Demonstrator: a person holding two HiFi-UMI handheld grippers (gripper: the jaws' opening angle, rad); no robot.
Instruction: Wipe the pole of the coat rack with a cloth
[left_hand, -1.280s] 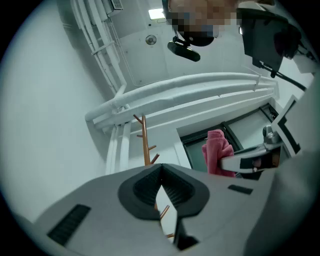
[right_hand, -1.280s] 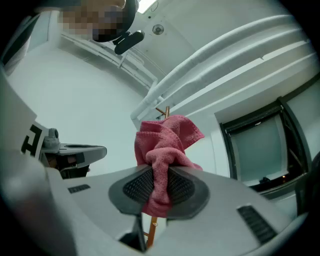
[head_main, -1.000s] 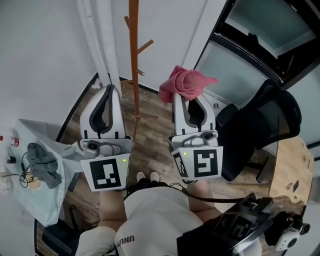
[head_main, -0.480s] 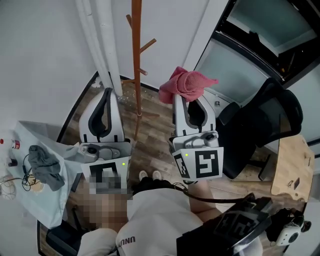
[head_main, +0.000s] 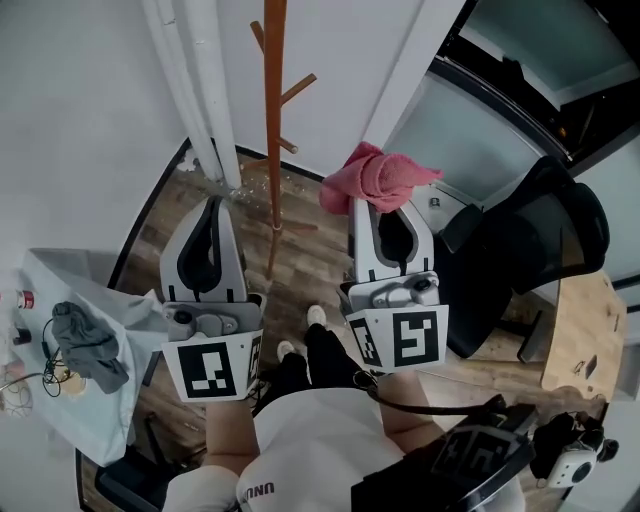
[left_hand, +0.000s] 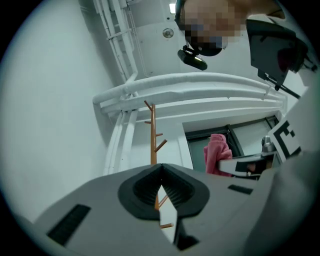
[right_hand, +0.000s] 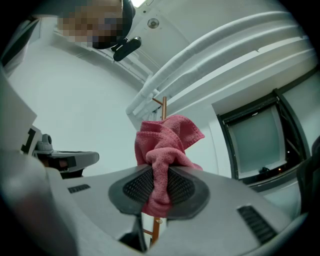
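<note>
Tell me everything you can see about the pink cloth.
The cloth is pink-red, looks like soft terry or microfibre, and is crumpled into a loose bunch. The right gripper has its jaws shut on a fold; the rest bulges past the jaw tips. It is held in the air, right of the pole, not touching it.

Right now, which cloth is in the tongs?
The pink cloth, pinched in the right tongs; the grey cloth lies loose on the left, held by nothing.

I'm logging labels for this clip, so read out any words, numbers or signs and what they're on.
"UNU": on the white shirt; any further letters are hidden.
Square markers: patterns only, no words.
Bottle label: too small to read.
</note>
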